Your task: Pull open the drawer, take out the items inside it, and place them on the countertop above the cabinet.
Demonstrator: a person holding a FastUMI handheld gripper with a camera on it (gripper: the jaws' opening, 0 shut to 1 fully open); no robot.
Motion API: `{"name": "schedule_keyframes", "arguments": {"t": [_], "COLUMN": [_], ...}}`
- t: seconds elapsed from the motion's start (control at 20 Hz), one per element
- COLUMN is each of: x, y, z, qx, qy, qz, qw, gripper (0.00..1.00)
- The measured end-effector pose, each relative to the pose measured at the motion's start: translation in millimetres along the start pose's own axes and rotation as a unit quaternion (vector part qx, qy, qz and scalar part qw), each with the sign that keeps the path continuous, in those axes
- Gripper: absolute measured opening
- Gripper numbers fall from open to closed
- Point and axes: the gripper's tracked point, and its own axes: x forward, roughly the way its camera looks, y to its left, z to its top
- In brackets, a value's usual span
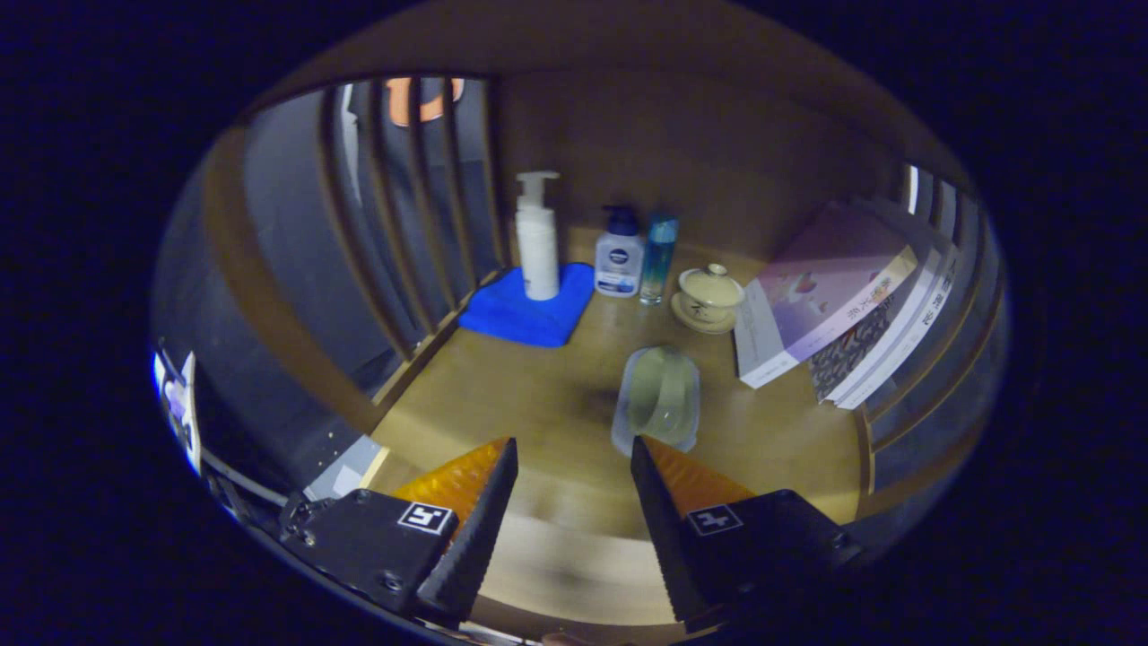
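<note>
We see the gripper [574, 453] with its two fingers spread wide, gripping nothing; bare wood of the countertop [538, 404] shows in the gap between them. Just ahead of the right finger's tip lies one clear plastic container with a pale green piece inside [659, 399], flat on the countertop; whether the tip touches its near edge we cannot tell.

Beyond it we count one lidded cup on a saucer [708, 296], cream coloured. Left of the cup stand three bottles in a row near the back wall: a slim blue bottle [658, 256], a squat pump bottle with a dark cap [619, 260], and a tall white pump bottle [537, 238]. The white one stands on one folded blue cloth [525, 314]. To the right of the cup lies a stack of books [834, 305], fanned out; we make out about three. Wooden slats [404, 206] close off the left side.
</note>
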Motion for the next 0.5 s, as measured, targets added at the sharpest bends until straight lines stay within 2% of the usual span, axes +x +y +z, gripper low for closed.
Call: {"name": "schedule_keyframes", "arguments": {"t": [0.1, 0.4, 0.5], "x": [-17.4, -74.0, -88.6], "y": [10.4, 13.8, 15.2], "z": [-14.9, -61.6, -80.7], "qx": [0.01, 0.017, 0.025], "qy": [-0.013, -0.059, -0.081], "qz": [0.016, 0.01, 0.007], "qw": [1.0, 0.998, 0.996], "gripper": [0.81, 0.81, 0.85]}}
